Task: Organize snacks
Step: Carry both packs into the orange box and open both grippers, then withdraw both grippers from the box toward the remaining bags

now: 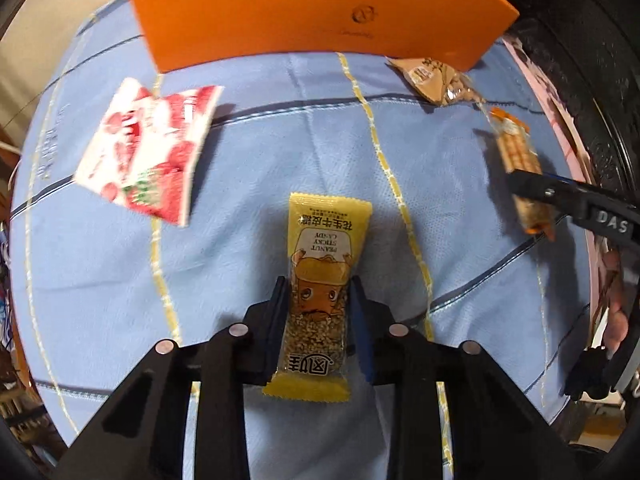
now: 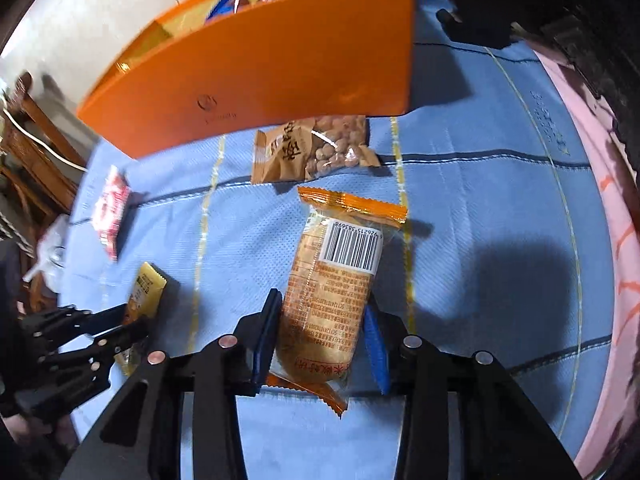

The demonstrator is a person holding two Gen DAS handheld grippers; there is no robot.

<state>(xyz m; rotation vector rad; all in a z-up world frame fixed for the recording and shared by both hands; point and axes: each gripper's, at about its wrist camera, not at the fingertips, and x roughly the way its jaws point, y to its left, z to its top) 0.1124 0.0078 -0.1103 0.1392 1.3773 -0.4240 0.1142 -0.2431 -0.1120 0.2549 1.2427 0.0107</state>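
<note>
Snacks lie scattered over a pale blue cloth (image 1: pixel 240 168) with yellow and dark stripes, and both claws are pinching one each. The left gripper (image 1: pixel 320 304) has its two fingers pressed against the long sides of a yellow-wrapped peanut candy bar (image 1: pixel 320 288), whose long axis runs straight out along the fingers, its crimped far end pointing toward the tall orange cardboard box (image 1: pixel 312 16). Gripping across the narrow width looks sensible: the bar stays in line with the tool and could be fed end-first into the box.

The right gripper (image 2: pixel 324 340) holds a clear, orange-ended packet of biscuits (image 2: pixel 336 288) the same way, fingers closed on its flanks, barcode facing up, its long axis tilted slightly right of the fingers' line and its far end toward the box. From the left camera the packet seems lifted a little off the cloth, though I cannot be certain.

The box stands at the far side of the cloth, open at the top, with a few packets already visible inside from the right view, so it is probably the destination. Just in front of it rests a brown bag of peanuts (image 2: pixel 312 152), touching or nearly touching its wall. A red-and-white strawberry-print sachet (image 1: pixel 148 152) lies apart on the left.
</note>
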